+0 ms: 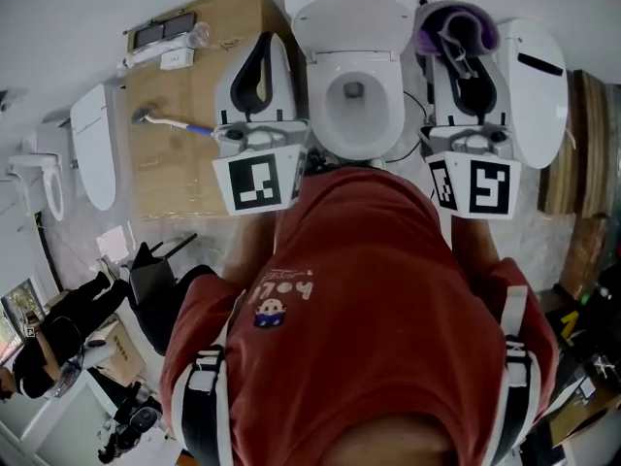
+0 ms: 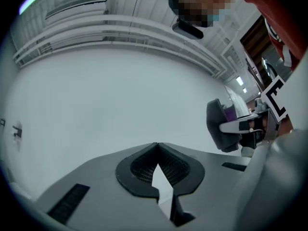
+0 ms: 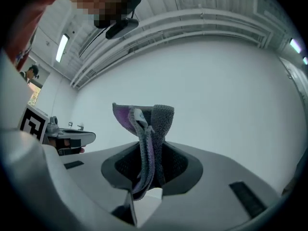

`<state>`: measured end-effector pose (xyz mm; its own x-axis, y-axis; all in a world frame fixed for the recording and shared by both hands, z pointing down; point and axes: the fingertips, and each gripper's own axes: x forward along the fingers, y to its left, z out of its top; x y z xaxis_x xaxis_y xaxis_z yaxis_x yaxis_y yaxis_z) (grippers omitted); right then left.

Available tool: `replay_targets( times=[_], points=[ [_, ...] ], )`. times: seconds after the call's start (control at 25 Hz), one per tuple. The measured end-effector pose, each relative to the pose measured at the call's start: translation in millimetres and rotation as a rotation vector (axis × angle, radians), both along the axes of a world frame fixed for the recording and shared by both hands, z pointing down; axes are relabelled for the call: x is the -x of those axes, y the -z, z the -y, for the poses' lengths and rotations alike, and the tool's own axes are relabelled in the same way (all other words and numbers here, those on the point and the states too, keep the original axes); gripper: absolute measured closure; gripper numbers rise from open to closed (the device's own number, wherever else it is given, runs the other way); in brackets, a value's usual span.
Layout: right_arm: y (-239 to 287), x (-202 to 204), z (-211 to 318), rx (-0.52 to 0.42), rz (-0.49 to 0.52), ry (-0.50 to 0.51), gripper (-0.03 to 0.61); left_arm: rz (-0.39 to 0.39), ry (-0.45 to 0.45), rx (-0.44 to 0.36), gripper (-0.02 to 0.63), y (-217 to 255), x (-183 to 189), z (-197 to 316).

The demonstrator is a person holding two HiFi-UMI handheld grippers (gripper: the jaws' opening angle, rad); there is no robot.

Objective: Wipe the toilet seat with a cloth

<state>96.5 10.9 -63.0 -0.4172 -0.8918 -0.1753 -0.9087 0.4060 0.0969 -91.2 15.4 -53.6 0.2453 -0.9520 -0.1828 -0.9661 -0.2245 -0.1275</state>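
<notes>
The white toilet (image 1: 354, 100) stands straight ahead with its lid (image 1: 351, 13) raised and the seat ring (image 1: 326, 115) down around the bowl. My left gripper (image 1: 264, 45) is held left of the bowl, shut with nothing between its jaws; in the left gripper view the left gripper (image 2: 157, 145) points at a bare white wall. To the right of the bowl my right gripper (image 1: 456, 45) is shut on a purple and grey cloth (image 1: 456, 25). In the right gripper view the cloth (image 3: 144, 124) stands up out of the right gripper (image 3: 149, 150). Neither gripper touches the toilet.
A cardboard box (image 1: 194, 85) stands left of the toilet with a toilet brush (image 1: 170, 121) lying on it. Loose white toilet seats lean at the far left (image 1: 92, 144) and far right (image 1: 539, 85). A person in black (image 1: 58, 333) stands at lower left.
</notes>
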Motion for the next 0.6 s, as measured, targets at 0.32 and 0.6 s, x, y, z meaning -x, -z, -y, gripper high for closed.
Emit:
replay_targets(
  times=[0.32, 0.6],
  points=[
    [2.3, 1.8, 0.9, 0.012, -0.004, 0.005, 0.497, 0.01, 0.006, -0.005, 0.6, 5.5, 0.0, -6.1],
    [-1.2, 11.3, 5.6, 0.02, -0.013, 0.01, 0.497, -0.001, 0.013, 0.019, 0.6, -5.0, 6.7, -5.9]
  ],
)
